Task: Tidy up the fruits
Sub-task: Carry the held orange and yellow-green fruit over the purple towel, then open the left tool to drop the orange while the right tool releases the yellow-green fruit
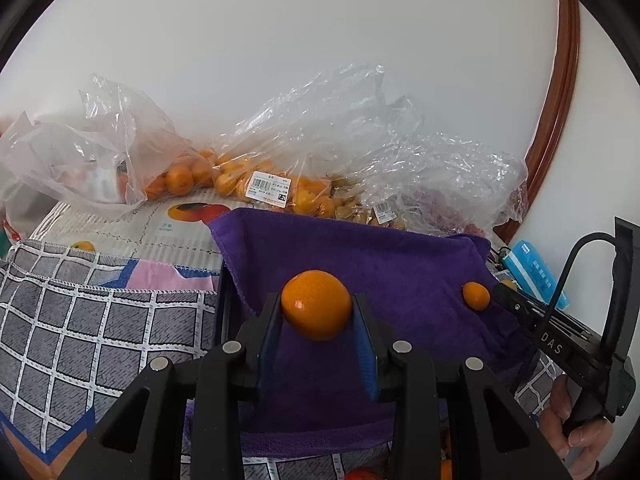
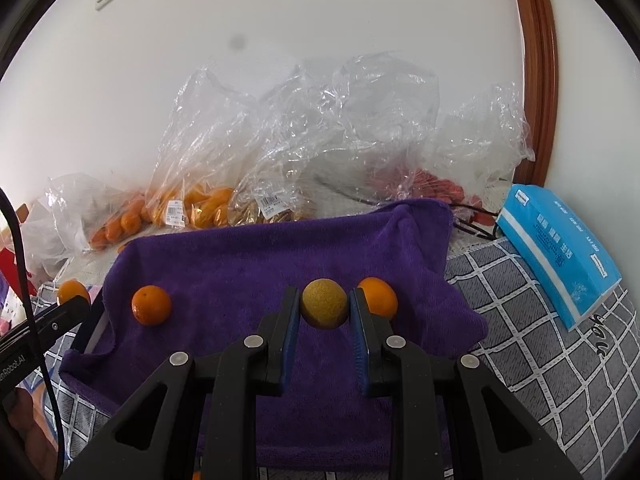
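While both of our grippers carry fruit above the purple towel (image 2: 248, 264), we are only a release away from setting it down. Our left gripper (image 1: 316, 312) is clamped on a mandarin orange (image 1: 316, 305), pinched at its sides between the blue pads. Our right gripper (image 2: 324, 308) is closed on a smaller yellow-green round fruit (image 2: 324, 303); we cannot tell what kind. Two mandarins already lie on the towel in the right wrist view, one to the left (image 2: 151, 305) and one just beside the right jaw (image 2: 380, 296).

We judge rolling to be the main risk: the towel is draped and wrinkled over what looks like a dark-edged tray, so a round fruit let go from any height could run down a fold and off the edge. The right gripper's fruit sits very near the resting mandarin, and lowering there could knock it away. Squeezing harder might bruise the soft peel.

Behind the towel, clear plastic bags (image 2: 200, 184) hold more fruit, with white barcode price stickers (image 1: 269, 193) whose small print we cannot read beyond a bold figure that seems to start with 7. A blue tissue pack (image 2: 560, 256) carries characters too small to make out. "DAS" shows on the other gripper's body in the left wrist view, and "Robot.AI" in the right wrist view.
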`<action>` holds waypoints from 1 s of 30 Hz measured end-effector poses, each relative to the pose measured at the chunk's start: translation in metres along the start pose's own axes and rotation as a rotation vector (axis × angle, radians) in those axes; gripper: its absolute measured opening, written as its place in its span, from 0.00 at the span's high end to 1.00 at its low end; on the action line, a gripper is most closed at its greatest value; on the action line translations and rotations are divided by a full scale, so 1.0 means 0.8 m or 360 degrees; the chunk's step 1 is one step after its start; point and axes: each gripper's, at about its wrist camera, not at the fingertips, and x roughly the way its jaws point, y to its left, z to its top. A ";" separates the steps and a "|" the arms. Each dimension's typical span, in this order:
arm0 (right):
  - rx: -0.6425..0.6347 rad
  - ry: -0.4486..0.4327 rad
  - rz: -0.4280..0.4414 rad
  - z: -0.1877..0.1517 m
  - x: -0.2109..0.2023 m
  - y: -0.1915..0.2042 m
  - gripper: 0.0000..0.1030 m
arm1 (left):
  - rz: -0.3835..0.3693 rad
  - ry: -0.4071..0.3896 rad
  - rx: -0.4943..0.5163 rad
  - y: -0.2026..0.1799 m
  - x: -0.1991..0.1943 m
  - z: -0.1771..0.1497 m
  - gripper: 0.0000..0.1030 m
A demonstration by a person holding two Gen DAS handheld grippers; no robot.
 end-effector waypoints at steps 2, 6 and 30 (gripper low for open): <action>-0.0001 0.0013 0.0005 -0.002 0.002 0.000 0.76 | 0.0003 0.0002 0.0002 0.001 0.002 -0.001 0.68; -0.0012 0.0054 0.0001 -0.007 0.010 0.001 0.76 | 0.0005 0.0028 -0.0005 0.002 0.008 -0.003 0.68; -0.0032 0.0226 -0.0064 -0.020 0.035 0.001 0.76 | -0.0001 0.0129 0.0021 -0.002 0.024 -0.010 0.68</action>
